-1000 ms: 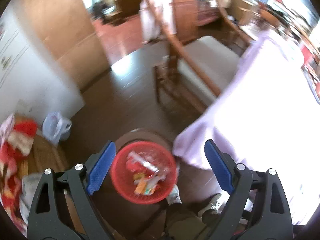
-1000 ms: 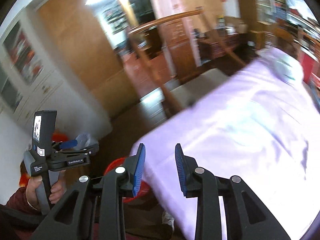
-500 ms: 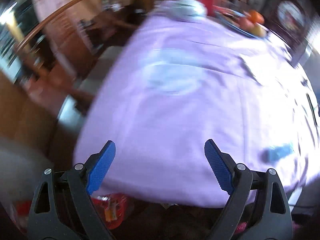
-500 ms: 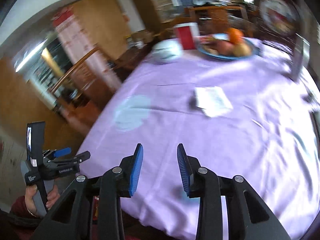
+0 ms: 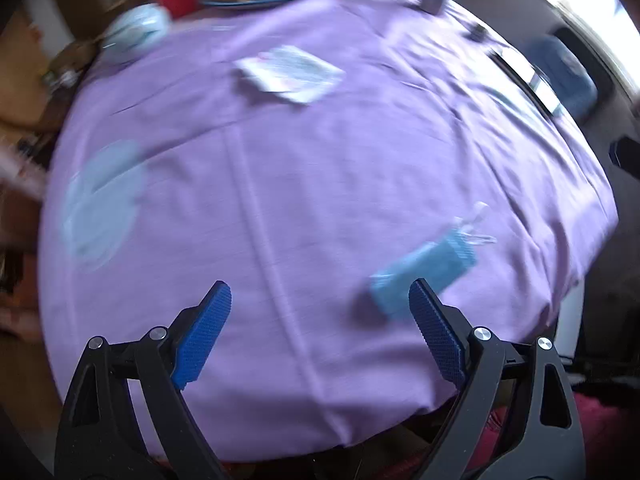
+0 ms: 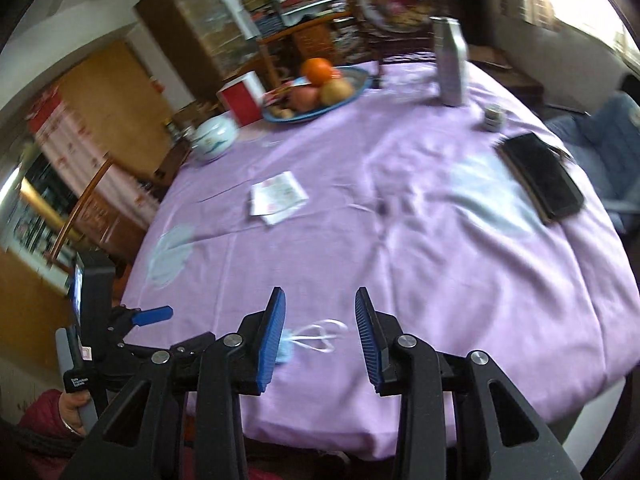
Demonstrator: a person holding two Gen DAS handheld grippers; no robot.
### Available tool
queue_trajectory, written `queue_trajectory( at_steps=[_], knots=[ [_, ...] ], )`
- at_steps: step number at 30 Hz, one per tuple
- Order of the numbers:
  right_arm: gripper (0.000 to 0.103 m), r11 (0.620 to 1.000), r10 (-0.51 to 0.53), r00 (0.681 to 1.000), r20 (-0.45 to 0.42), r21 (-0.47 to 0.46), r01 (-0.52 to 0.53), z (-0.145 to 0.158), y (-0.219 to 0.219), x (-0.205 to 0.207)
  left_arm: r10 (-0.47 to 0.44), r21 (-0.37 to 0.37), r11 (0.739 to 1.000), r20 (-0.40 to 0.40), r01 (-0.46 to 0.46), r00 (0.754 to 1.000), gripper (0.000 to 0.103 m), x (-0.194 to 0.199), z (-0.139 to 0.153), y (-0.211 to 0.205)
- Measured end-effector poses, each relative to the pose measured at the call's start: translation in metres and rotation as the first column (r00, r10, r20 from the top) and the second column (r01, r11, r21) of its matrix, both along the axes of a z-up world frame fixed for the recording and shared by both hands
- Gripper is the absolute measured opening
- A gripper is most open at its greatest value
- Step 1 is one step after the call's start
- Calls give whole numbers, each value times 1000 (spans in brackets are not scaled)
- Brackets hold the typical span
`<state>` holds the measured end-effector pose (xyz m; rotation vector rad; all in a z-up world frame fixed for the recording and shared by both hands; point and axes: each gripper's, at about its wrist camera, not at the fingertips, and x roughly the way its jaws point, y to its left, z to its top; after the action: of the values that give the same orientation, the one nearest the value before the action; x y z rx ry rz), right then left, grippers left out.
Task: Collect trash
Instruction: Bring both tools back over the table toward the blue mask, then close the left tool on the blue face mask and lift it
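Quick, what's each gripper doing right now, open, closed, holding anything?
Left gripper: wide open, empty, over the purple tablecloth.
Right gripper: open, holding nothing, jaws just widened; the blue face mask lies below it.

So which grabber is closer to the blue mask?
Right, as far as the views tell. The right gripper hangs over the mask's white loops, jaws open either side. The left gripper is beside it, mask by its right jaw.
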<state>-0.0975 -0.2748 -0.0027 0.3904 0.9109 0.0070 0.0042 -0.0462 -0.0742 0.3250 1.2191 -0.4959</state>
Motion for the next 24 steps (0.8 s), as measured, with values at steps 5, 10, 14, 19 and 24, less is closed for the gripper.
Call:
queue_trajectory(
  at_steps=[5,10,14,19,24],
  knots=[
    [36,998,-70,997,-15,5,70,-6,-21,-11,-135,0,991,-49,135,990,88,-6,-17,-35],
    [37,995,-101,995,-24,-2,101,-8,-30,-15,-200,3,980,-80,201,976,86,-10,-32,-57],
    [37,994,-113,993,-29,-7,112,-8,-35,-16,-185,-1,983,-75,186,980,75,-3,-40,-66],
    [37,993,-115,993,-27,-6,115,-8,-39,-12,-126,8,992,-39,127,991,52,6,-37,-60],
    [37,998,-58,998,-30,3,58,-10,-29,6,22,21,1000,31,-22,999,49,25,-23,-28]
  ],
)
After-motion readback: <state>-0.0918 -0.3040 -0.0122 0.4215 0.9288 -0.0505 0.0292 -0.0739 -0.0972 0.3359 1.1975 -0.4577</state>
